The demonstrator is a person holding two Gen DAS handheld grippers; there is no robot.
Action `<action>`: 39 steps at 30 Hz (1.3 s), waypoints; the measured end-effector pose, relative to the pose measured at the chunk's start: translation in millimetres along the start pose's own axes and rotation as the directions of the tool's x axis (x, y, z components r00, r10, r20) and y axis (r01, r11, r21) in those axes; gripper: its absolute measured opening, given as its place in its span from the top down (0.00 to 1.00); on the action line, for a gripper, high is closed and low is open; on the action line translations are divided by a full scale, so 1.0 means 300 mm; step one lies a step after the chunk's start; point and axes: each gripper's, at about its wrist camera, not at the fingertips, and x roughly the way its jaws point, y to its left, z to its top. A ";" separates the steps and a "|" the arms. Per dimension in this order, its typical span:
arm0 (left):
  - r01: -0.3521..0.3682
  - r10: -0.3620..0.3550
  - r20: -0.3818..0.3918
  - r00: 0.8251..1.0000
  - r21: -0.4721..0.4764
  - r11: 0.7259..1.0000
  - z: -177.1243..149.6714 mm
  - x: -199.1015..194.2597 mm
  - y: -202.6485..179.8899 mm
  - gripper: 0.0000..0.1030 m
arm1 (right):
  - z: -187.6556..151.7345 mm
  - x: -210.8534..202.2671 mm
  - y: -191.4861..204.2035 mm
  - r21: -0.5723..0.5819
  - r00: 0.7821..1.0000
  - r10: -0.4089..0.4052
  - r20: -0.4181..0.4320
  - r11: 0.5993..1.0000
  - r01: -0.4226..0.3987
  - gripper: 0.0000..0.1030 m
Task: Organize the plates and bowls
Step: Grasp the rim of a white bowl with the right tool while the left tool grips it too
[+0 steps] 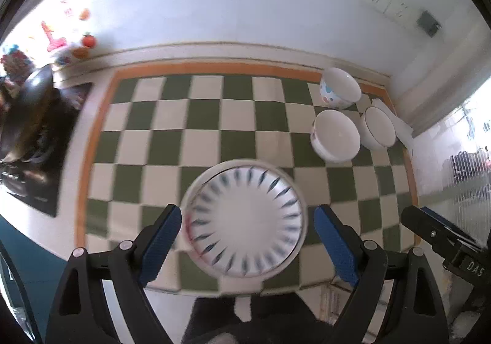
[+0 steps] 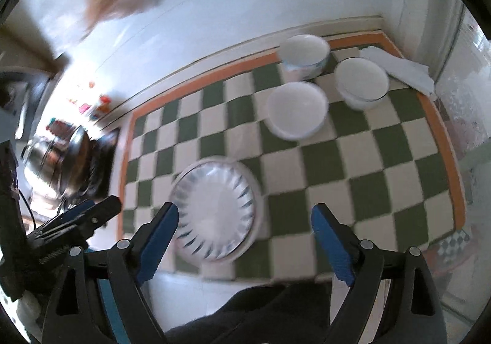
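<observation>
Nearest the left wrist camera, the left gripper [image 1: 247,239] hangs over the counter with its blue-padded jaws spread wide and nothing held. Between and below them lies a white plate [image 1: 245,221] with short blue dashes fanned round its well; a paler rim showing behind its far edge suggests a second plate underneath, though blur makes that uncertain. The plate sits near the front edge of a green-and-white checkered mat [image 1: 172,117] with an orange border.

The right gripper [image 2: 245,236] is also wide open and empty, over the mat's front edge, with the plate just beside its left jaw.

Three bowls cluster in the mat's far right corner: a plain white bowl [image 1: 336,135] nearest the plate, a dark-rimmed white bowl [image 1: 379,127] just beside it, and a bowl with coloured spots [image 1: 339,87] behind, against the orange border. A folded white cloth [image 2: 399,67] lies at that corner's edge.

Both views are smeared, so the hands seem to be travelling. The plates look settled, so the bowls are probably next. To do that well, approach a bowl from above, straddle one wall of its rim, close firmly because glazed ceramic is slick, and lift straight up before nesting it inside a neighbour.
</observation>
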 end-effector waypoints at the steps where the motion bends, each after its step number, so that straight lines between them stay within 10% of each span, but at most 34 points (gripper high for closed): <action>1: 0.022 -0.022 -0.029 0.999 -0.010 1.000 0.038 0.050 -0.024 0.14 | 0.043 0.031 -0.048 0.018 1.000 -0.005 -0.008 1.000 0.005 0.12; 7: 0.071 -0.081 -0.163 0.983 -0.067 0.995 0.246 0.378 -0.152 0.16 | 0.290 0.286 -0.306 0.094 0.995 0.002 -0.096 0.996 0.007 0.17; 16: 0.088 -0.113 -0.331 0.937 -0.090 0.992 0.392 0.719 -0.276 0.50 | 0.467 0.632 -0.483 0.156 0.963 0.052 -0.263 0.988 -0.010 0.44; 24: 0.064 -0.079 -0.374 0.924 -0.051 0.997 0.404 0.821 -0.329 0.81 | 0.504 0.746 -0.509 0.127 0.946 0.040 -0.321 0.992 0.001 0.85; 39: 0.058 -0.061 -0.359 0.931 -0.019 0.998 0.390 0.807 -0.370 0.90 | 0.499 0.736 -0.441 0.077 0.948 0.012 -0.319 0.997 0.014 0.89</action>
